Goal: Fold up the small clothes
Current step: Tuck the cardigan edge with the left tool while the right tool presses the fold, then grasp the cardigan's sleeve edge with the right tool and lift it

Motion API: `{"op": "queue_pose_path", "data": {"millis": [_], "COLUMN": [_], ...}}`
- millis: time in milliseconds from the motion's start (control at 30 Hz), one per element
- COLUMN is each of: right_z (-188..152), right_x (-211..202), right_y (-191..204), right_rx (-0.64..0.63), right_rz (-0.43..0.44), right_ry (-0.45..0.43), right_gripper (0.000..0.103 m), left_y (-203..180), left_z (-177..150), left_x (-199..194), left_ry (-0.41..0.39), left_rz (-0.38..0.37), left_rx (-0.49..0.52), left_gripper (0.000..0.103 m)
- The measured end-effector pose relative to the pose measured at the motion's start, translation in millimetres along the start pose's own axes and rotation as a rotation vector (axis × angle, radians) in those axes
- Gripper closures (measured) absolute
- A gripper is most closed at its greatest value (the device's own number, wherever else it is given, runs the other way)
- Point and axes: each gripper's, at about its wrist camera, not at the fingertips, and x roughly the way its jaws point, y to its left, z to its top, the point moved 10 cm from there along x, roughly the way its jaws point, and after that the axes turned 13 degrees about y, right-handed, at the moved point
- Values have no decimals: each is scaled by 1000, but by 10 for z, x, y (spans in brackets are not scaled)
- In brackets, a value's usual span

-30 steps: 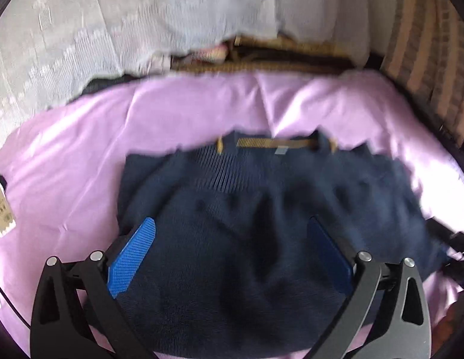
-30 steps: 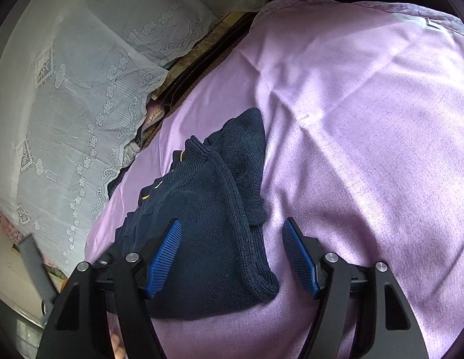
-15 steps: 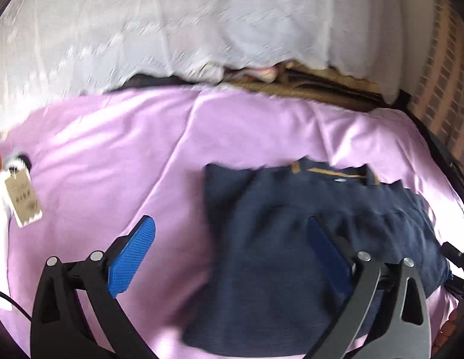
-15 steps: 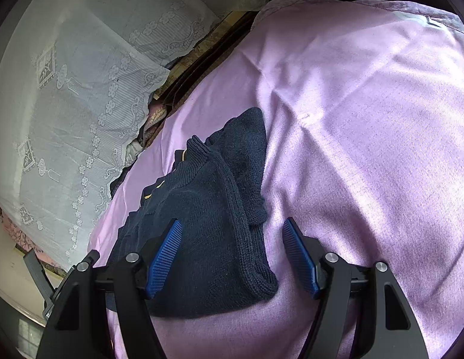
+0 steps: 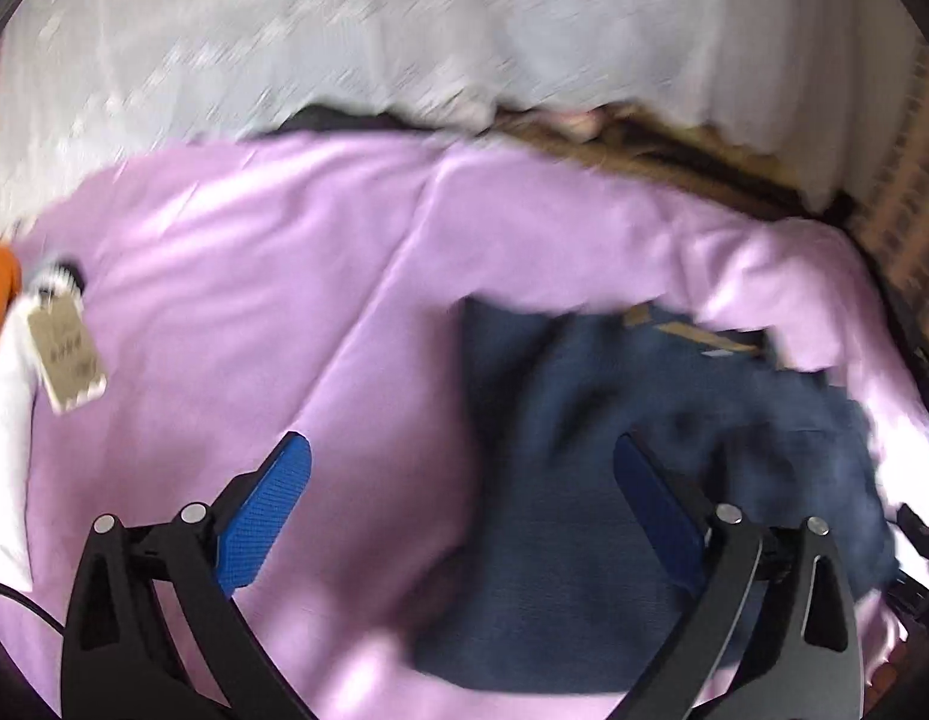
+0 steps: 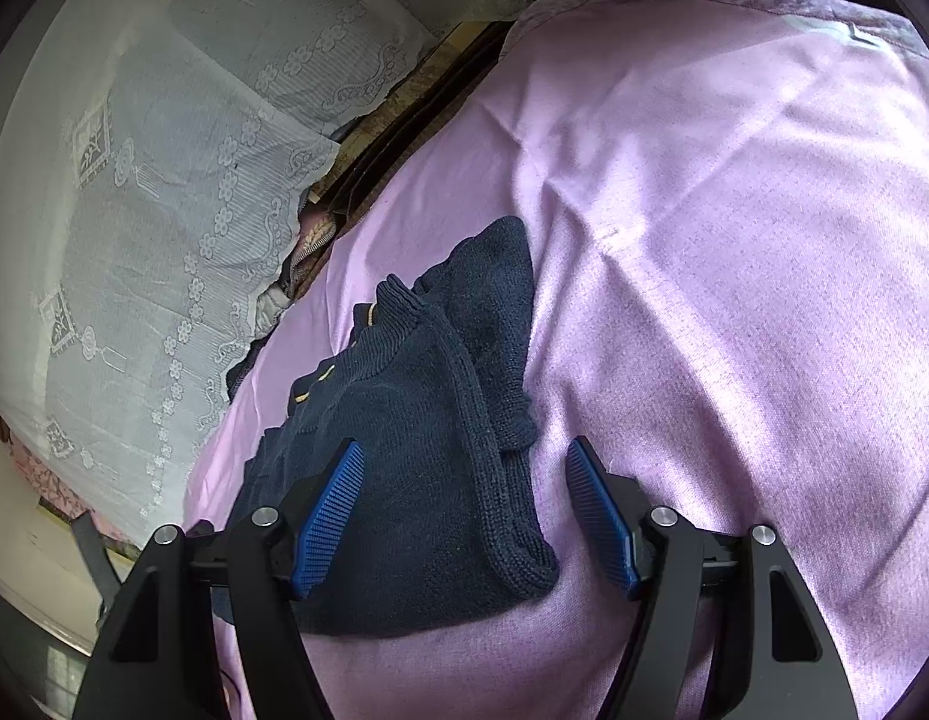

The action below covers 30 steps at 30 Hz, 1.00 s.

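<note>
Your dark blue knitted sweater point(image 6: 416, 480) lies folded on the purple bed sheet point(image 6: 734, 240), so this fold looks done. Your left tool point(image 5: 461, 507) is wide open and holds nothing. Your right tool point(image 6: 464, 516) is wide open too, with the sweater's near corner lying between its pads, not pinched. A second ago your left tool hung right over the sweater. Now it has slid off to the left, and the sweater sits under its right pad only. An orange and white cloth with a paper tag point(image 5: 68, 348) has come into view at the left edge. Next, I think you should reach for that one. Your right tool has stayed put.
</note>
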Motion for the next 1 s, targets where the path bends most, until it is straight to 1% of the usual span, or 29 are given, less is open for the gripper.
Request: {"op": "queue_pose_path", "data": {"millis": [67, 100, 133, 167, 233, 300, 333, 367, 433, 500, 533, 700, 800, 900, 967, 1000], "right_z": [-6, -6, -5, -1, 26, 69, 94, 122, 201, 263, 287, 372, 410, 403, 373, 356], "right_x": [-3, -3, -3, 2, 24, 66, 86, 108, 154, 191, 205, 291, 364, 436, 475, 489], "right_y": [3, 1, -4, -8, -22, -26, -35, -44, -81, -91, -94, -70, -25, 80, 149, 170], "right_rx": [10, 15, 19, 23, 31, 31, 34, 37, 48, 49, 48, -5, -44, -123, -182, -205], "right_rz": [15, 21, 22, 25, 31, 36, 38, 39, 38, 34, 31, -9, -33, -53, -79, -100], "right_ry": [6, 8, 9, 10, 17, 28, 32, 36, 43, 47, 49, 73, 82, 96, 97, 95], "right_gripper": [32, 32, 33, 34, 36, 37, 39, 41, 45, 46, 46, 46, 44, 33, 23, 22], "left_y": [-316, -442, -658, -801, -1009, -1086, -1104, -1101, -1073, -1041, -1035, -1056, -1057, -1068, -1067, -1065], "left_z": [-34, -56, -103, -142, -183, -202, -238, -267, -270, -269, -282, -306, -303, -308, -308, -307], "left_x": [-135, -138, -106, -72, 48, 201, 304, 393, 469, 502, 513, 515, 515, 512, 514, 514], "left_ry": [-9, 3, 25, 36, 39, 52, 74, 90, 93, 115, 118, 88, 89, 83, 83, 82], "left_rz": [-39, -50, -67, -65, -12, 33, 44, 41, 4, -49, -59, -33, -43, -33, -35, -37], "left_rx": [57, 76, 115, 144, 194, 215, 220, 215, 200, 179, 173, 191, 187, 191, 190, 189], "left_gripper": [5, 5, 5, 5, 5, 5, 5, 4, 4, 4, 4, 4, 4, 4, 4, 4]}}
